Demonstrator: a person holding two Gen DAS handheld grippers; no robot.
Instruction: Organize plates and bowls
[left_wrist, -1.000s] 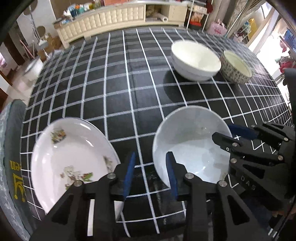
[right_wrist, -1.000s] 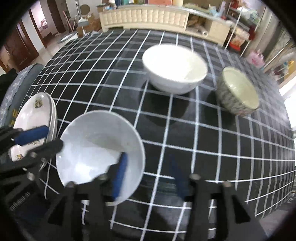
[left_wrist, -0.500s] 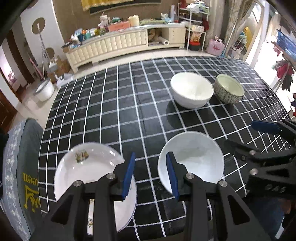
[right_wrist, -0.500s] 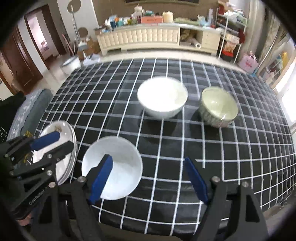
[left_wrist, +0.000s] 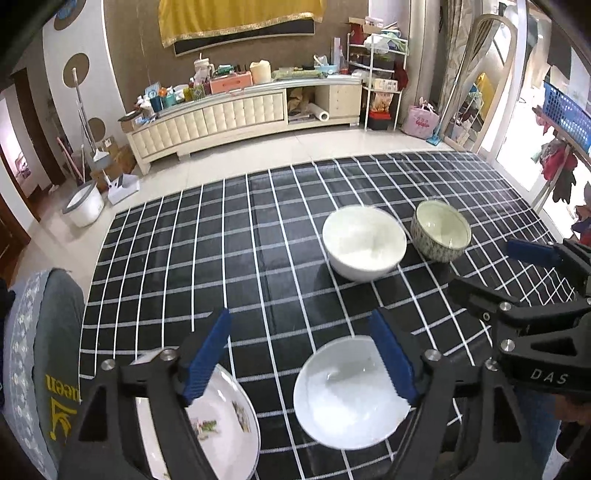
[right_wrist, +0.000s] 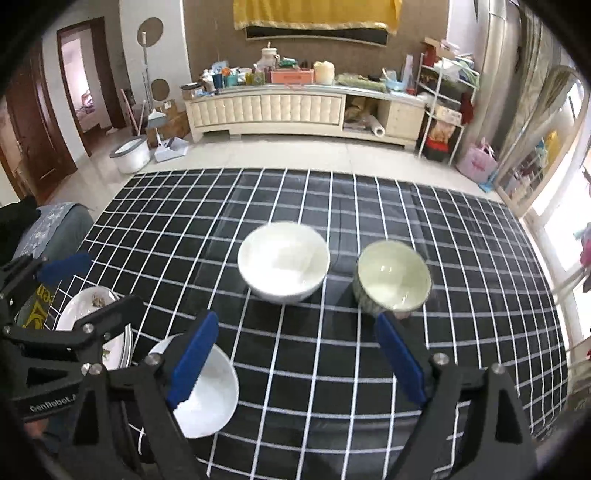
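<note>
A small white bowl sits near the table's front edge, also in the right wrist view. A flowered plate lies to its left, on a stack in the right wrist view. A large white bowl and a patterned green bowl stand side by side mid-table. My left gripper is open and empty, raised above the front edge. My right gripper is open and empty, raised above the front edge too.
The table has a black cloth with white grid lines. A grey cushioned chair back stands at the left edge. A cream sideboard and shelves stand across the floor beyond the table.
Both grippers have risen and drawn back from the small white bowl, which stays on the table. The left jaws, narrow before, have opened wide. The right jaws opened earlier and stay wide.
</note>
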